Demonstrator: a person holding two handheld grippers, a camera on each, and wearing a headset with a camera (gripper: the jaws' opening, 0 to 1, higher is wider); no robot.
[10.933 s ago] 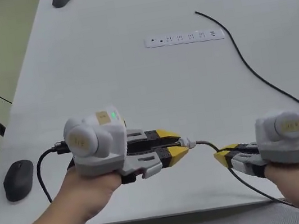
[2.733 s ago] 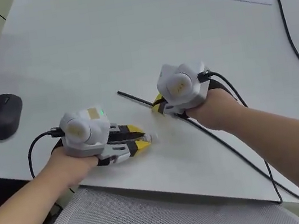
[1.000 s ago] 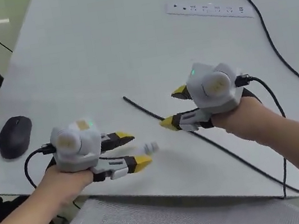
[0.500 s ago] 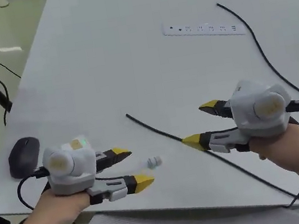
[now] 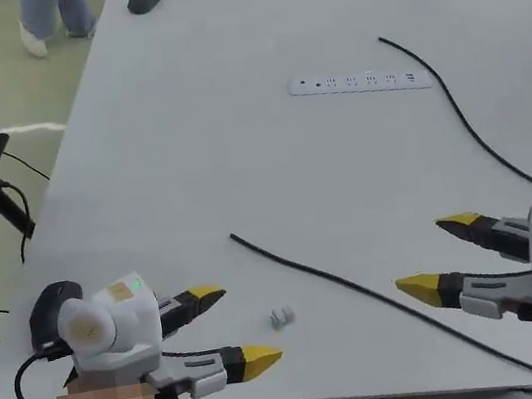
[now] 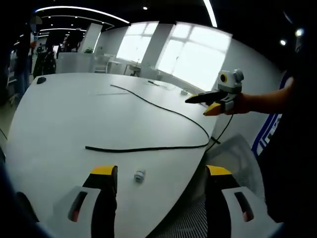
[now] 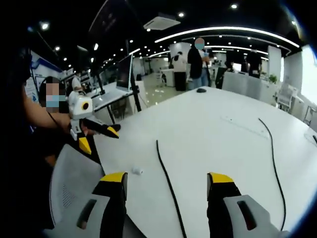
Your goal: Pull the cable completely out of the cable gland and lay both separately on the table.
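Cable and cable gland lie apart on the white surface in the head view, neither one held. The left gripper hovers with its jaws spread wide, and the gland sits just ahead of its yellow tips. The right gripper also stands wide open and empty, with the cable running across the surface between the two grippers and passing below its tips. Well beyond both grippers lie a power strip and a second cable.

In the left gripper view the left gripper shows parted jaws with nothing between them. The small gland rests just ahead, nearer the left jaw, and the cable stretches crosswise a little farther on. The right gripper hangs open above the surface's far edge.

In the right gripper view the right gripper is likewise spread. The cable runs away between its jaws, the gland lies beside the left jaw's tip, and the left gripper is open off to the left.
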